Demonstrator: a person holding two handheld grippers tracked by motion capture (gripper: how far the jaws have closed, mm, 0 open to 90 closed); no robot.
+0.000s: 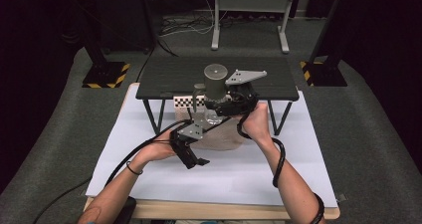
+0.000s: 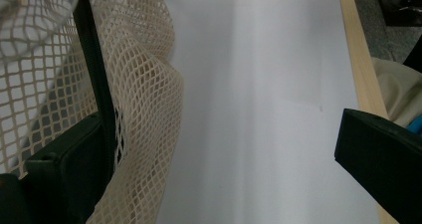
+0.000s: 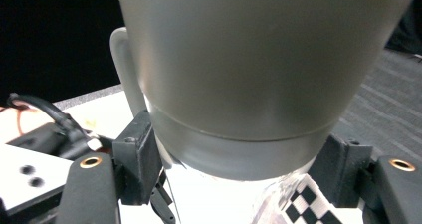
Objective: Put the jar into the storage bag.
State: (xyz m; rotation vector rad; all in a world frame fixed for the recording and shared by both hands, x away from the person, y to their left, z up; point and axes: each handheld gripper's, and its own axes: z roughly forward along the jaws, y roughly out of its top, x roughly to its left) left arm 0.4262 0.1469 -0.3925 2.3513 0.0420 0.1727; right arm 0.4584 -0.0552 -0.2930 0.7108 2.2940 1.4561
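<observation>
A: High view first, nearest the person: the left gripper (image 1: 191,154) sits low over the white counter (image 1: 249,179), roughly mid-counter, beside a cream mesh bag (image 1: 224,137).

B: Is it gripping the bag?

A: Not by its pads, as far as I can tell. In the left gripper view its jaws stand wide apart; the mesh bag (image 2: 144,109) drapes over the left jaw, and bare counter (image 2: 259,109) shows between them.

B: And farther back?

A: The right gripper (image 1: 226,104) is clamped on a lidded jug (image 1: 215,82), a clear body with a grey-green top and a side handle. It hangs upright above the bag, near the front edge of the dark slatted rack (image 1: 164,77) at the counter's far side.

B: So what does the coming move turn on?

A: The jug's long axis is vertical, and the bag lies right below and slightly nearer the person. I'd judge the left gripper, nearer the bag, must hold its mouth open while the right lowers the jug (image 3: 249,84) straight in.
</observation>
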